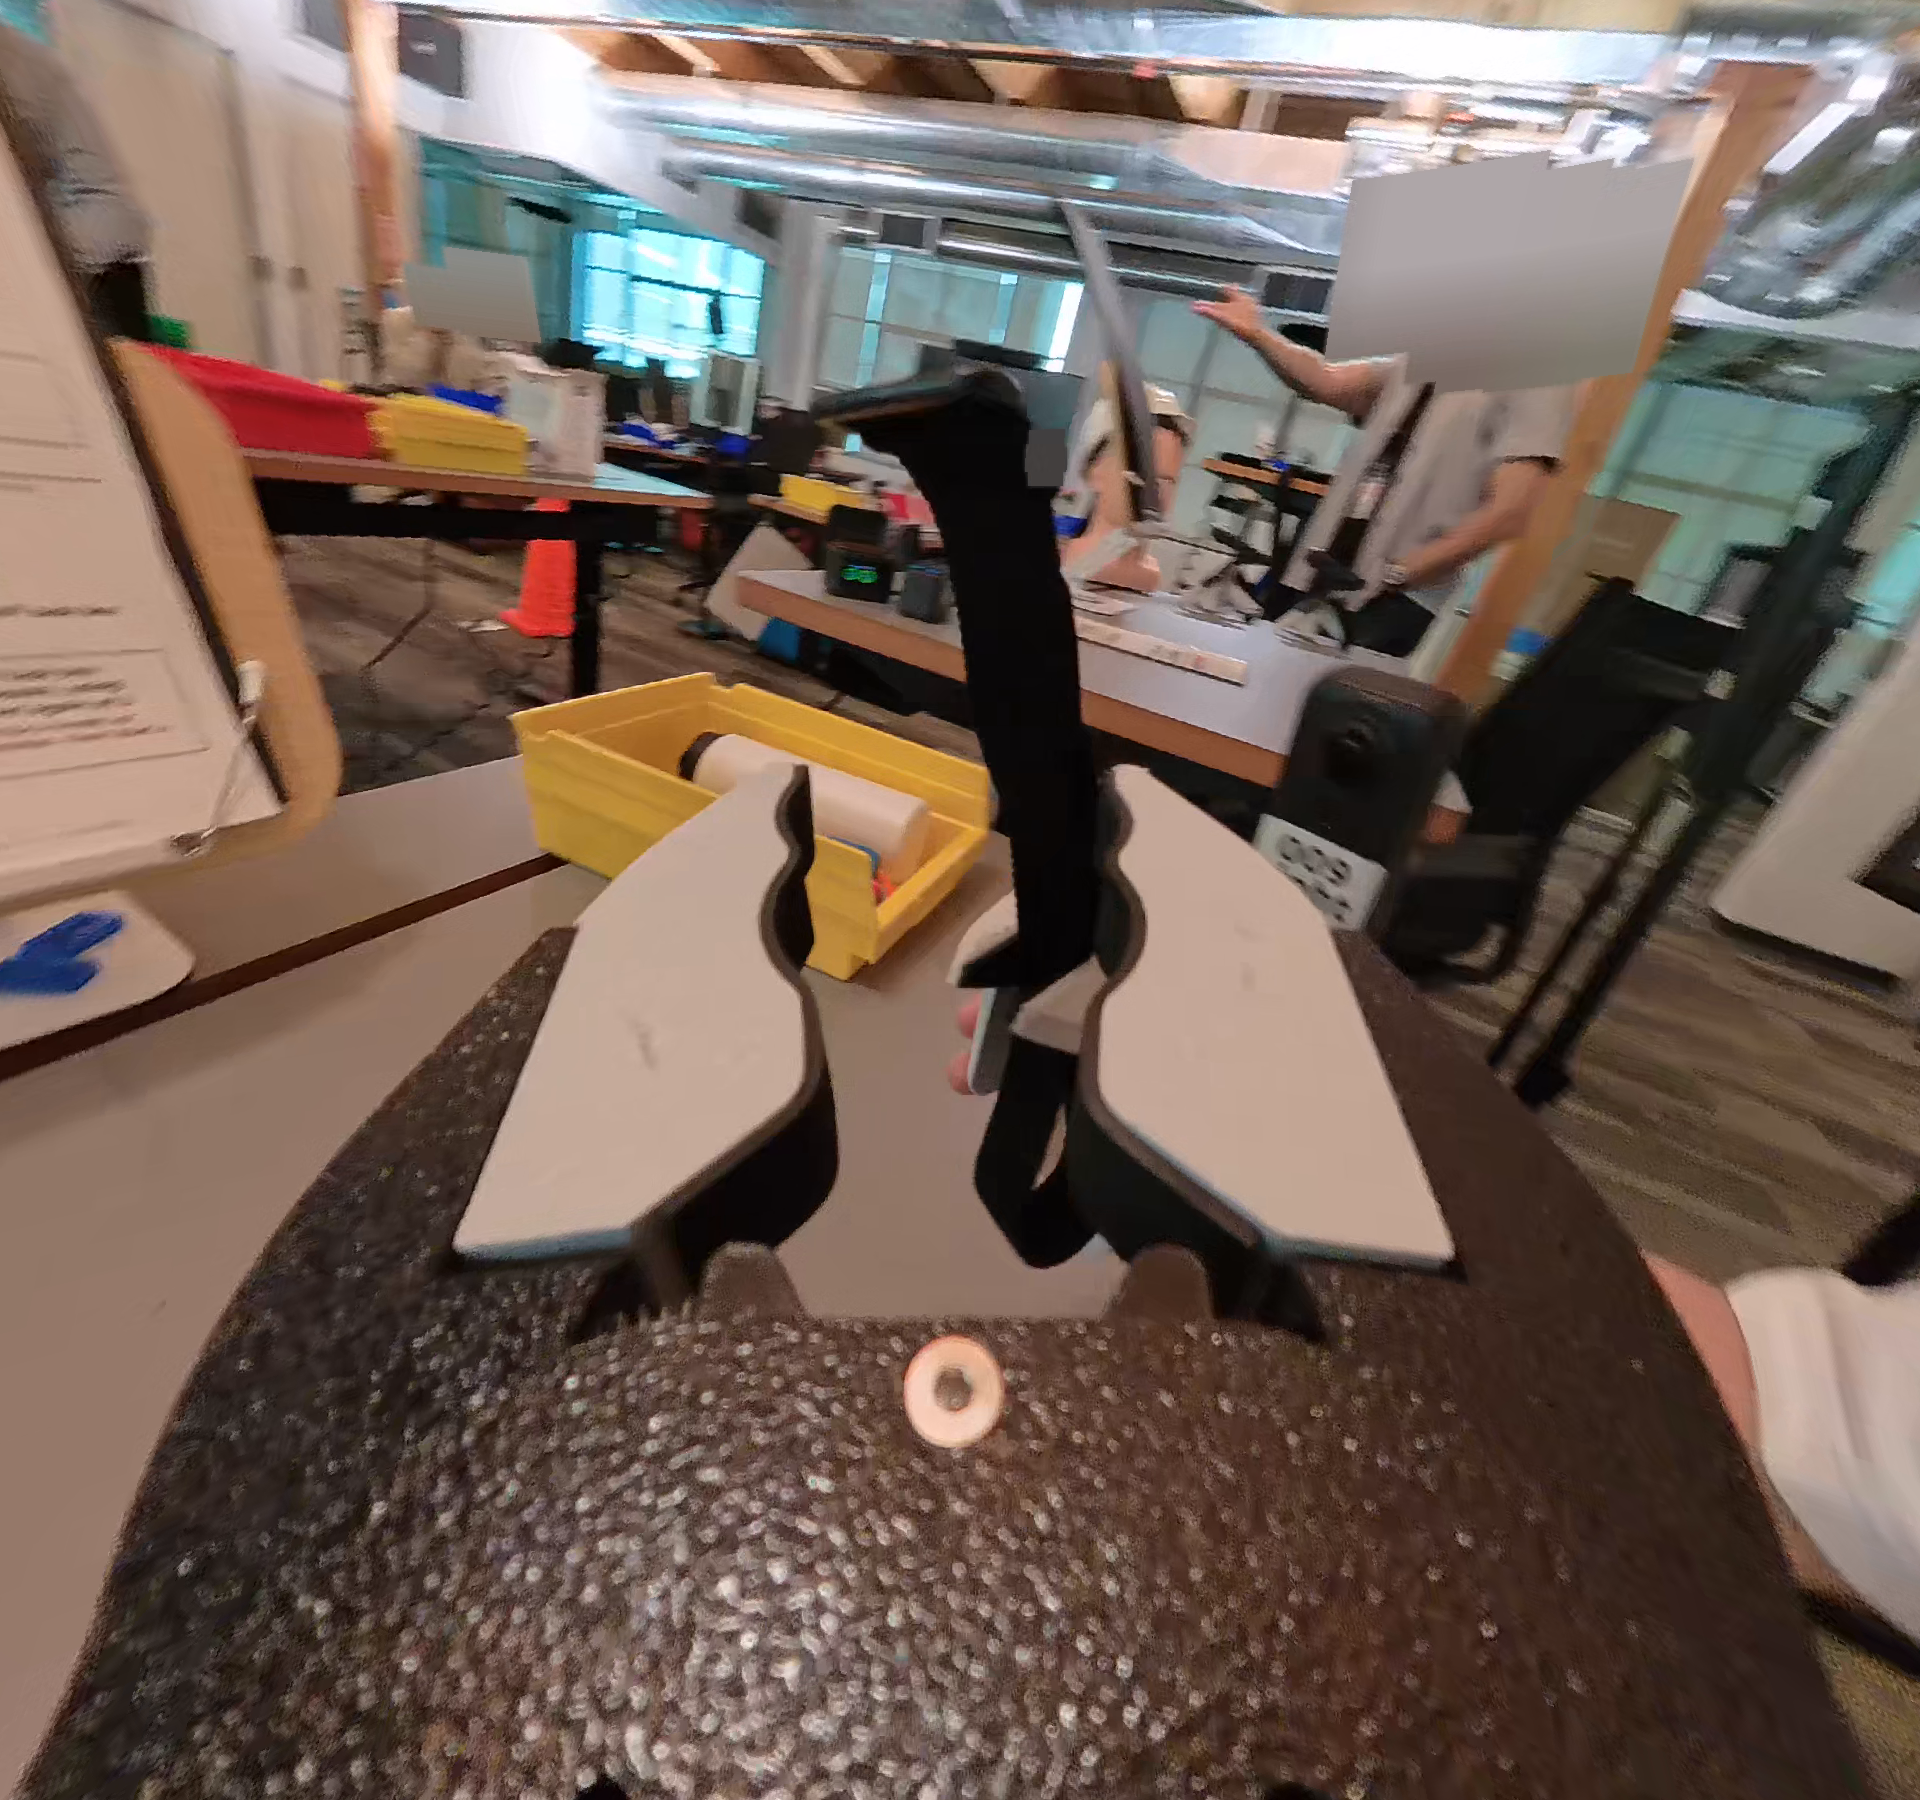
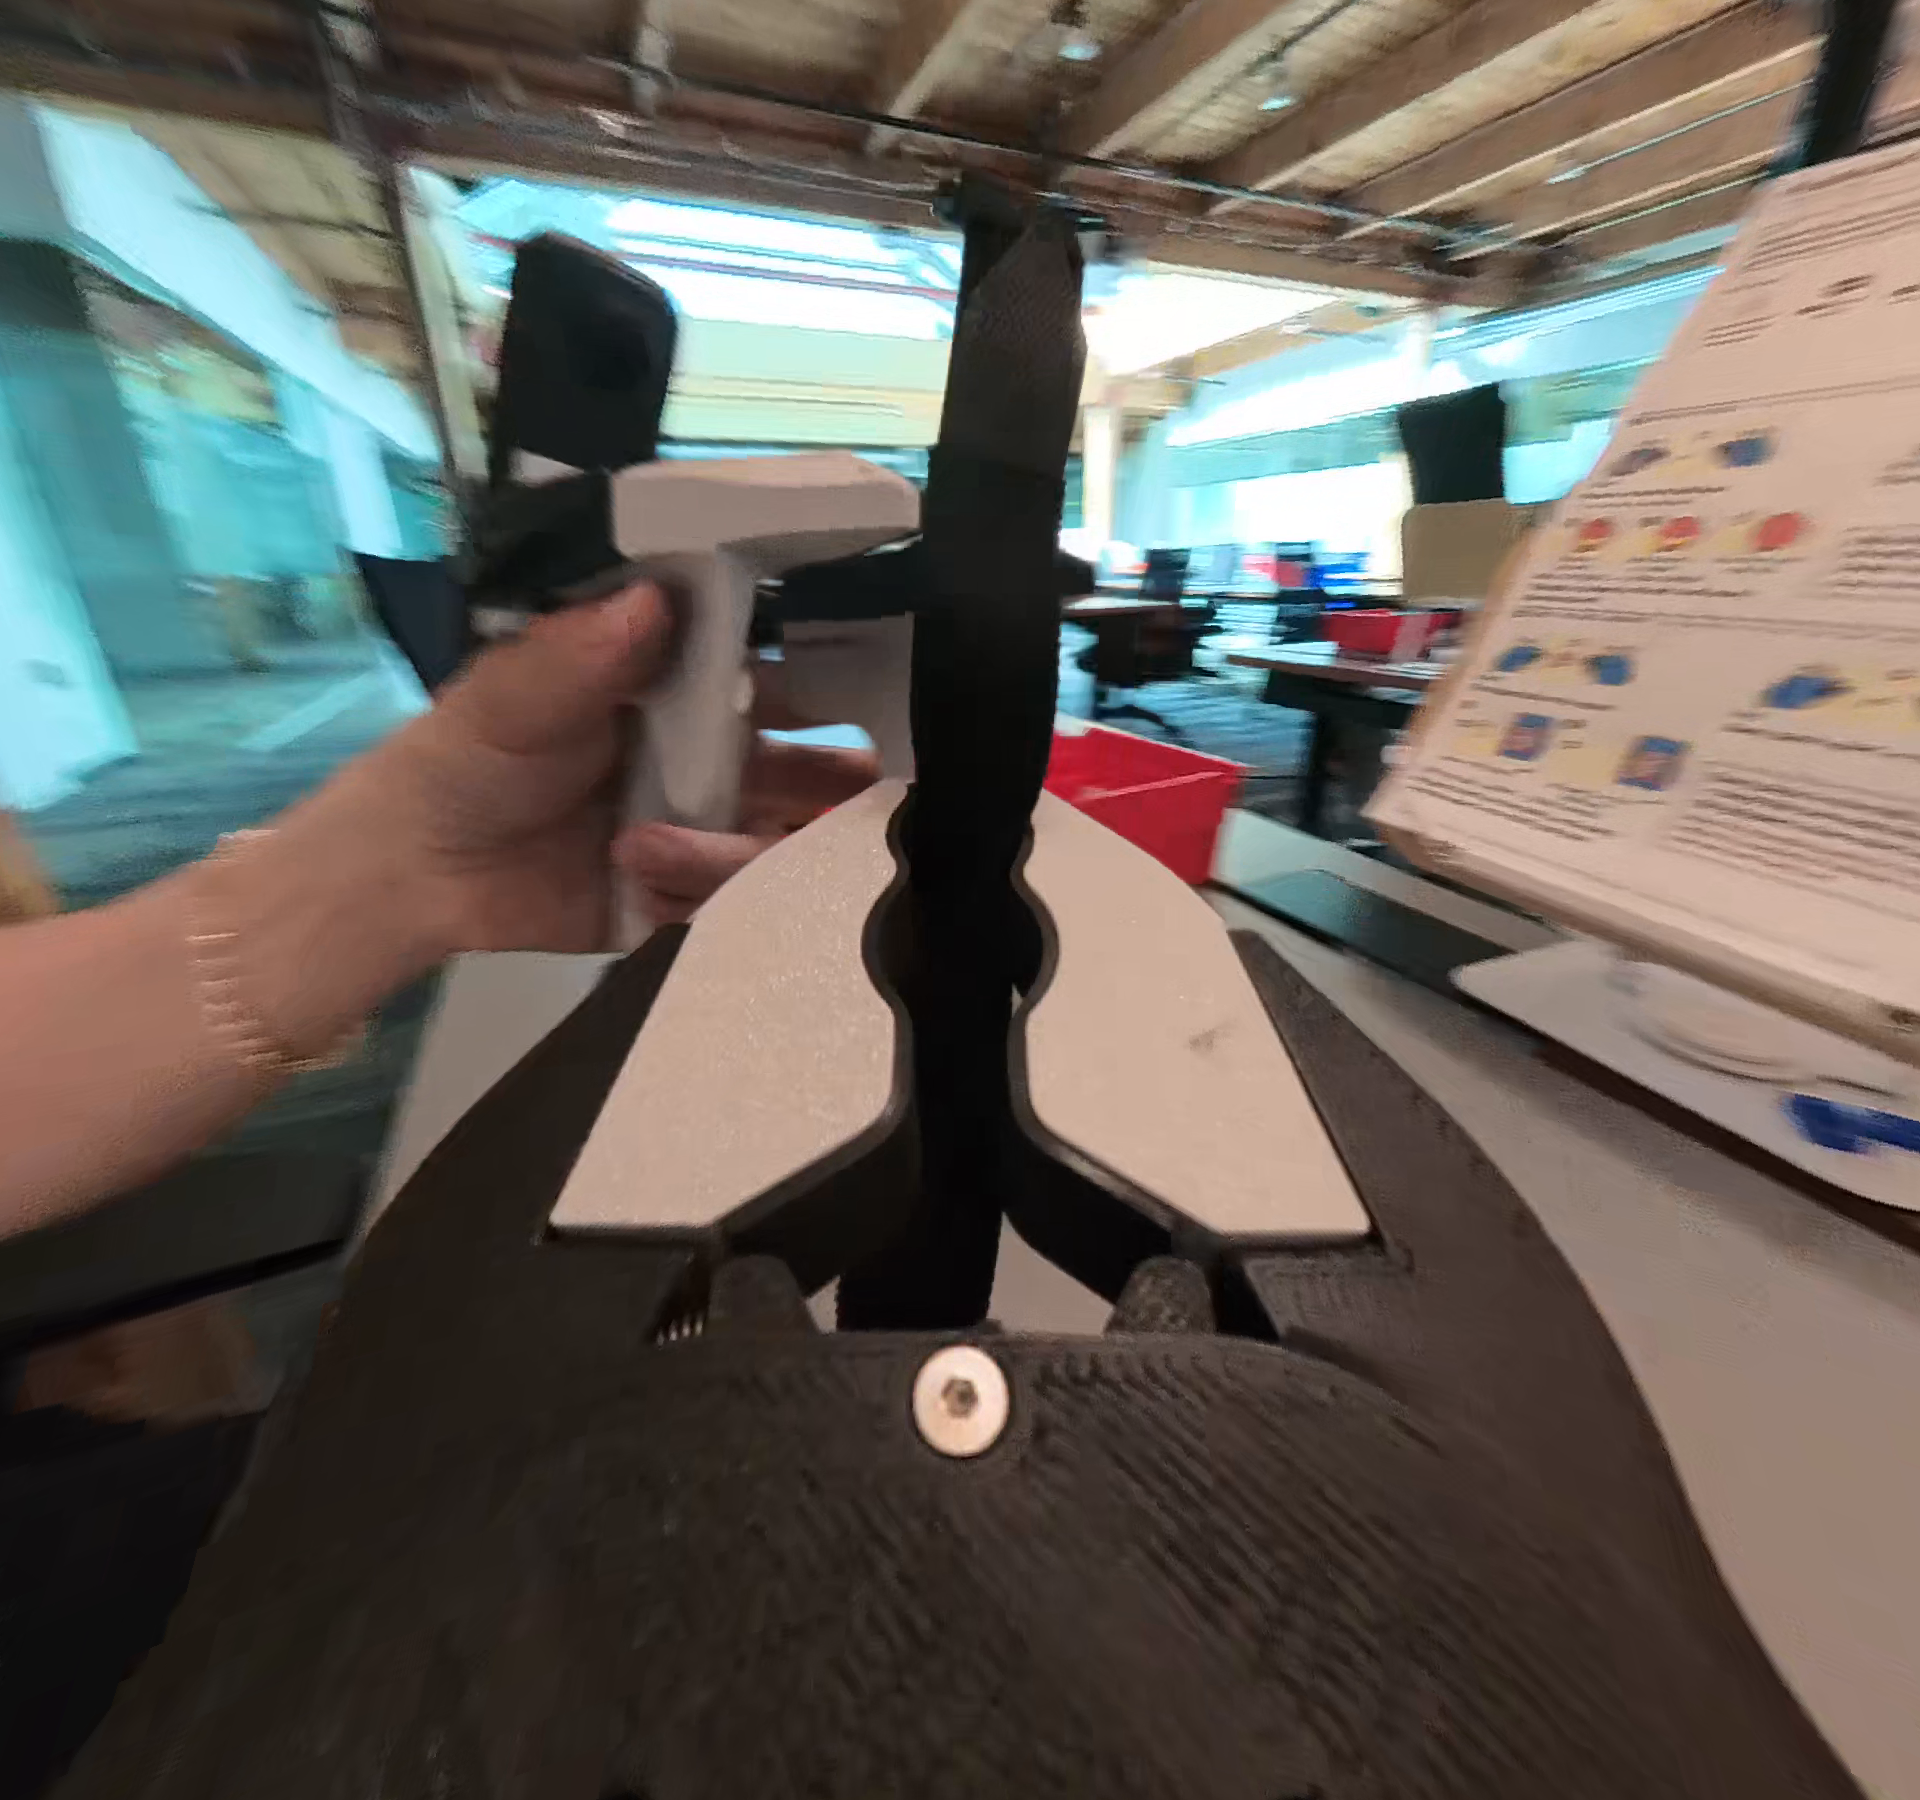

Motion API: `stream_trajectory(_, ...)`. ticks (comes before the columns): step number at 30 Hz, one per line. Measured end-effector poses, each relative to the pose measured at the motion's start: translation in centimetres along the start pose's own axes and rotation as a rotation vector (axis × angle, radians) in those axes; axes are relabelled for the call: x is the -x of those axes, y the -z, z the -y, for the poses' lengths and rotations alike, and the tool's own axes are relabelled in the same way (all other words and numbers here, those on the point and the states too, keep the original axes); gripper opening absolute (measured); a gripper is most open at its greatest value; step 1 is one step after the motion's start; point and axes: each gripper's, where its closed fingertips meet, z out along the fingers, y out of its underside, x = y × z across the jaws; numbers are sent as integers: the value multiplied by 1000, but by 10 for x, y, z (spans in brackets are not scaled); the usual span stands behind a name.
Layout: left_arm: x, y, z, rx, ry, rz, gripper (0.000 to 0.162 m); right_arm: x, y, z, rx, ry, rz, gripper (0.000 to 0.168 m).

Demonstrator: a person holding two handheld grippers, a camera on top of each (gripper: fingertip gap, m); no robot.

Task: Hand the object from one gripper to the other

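Black strap [image 2: 987, 711] clamped between the fingers of the right gripper [image 2: 961, 919], standing upright from them. In the left wrist view, strap [image 1: 1023, 711] just beside the right-hand finger of the left gripper [image 1: 951, 903], whose 2 fingers are spread, gripping nothing. Yellow bin [image 1: 748, 805] far left on the table. Probably mid-handover, strap with the right. Next: either re-centre and close left, or back it clear.

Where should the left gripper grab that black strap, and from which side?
Take the black strap on its upright middle stretch, above where the right gripper clamps it. It stands inside the open left gripper, near one finger, so probably just close sideways across it.
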Motion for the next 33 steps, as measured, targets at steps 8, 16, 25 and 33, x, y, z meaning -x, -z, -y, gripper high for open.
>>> stream_trajectory(8,-34,24,-13,134,-21,-527,51,44,10,3,12,-370,448,13)
stream_trajectory(16,-45,34,-32,130,-90,-700,10,64,8,-8,74,-419,559,13)
stream_trajectory(25,-29,22,-37,98,-177,-492,1,40,6,-17,103,-414,429,18)
stream_trajectory(33,5,16,8,-105,-17,-213,1,-3,13,-25,144,5,117,74)
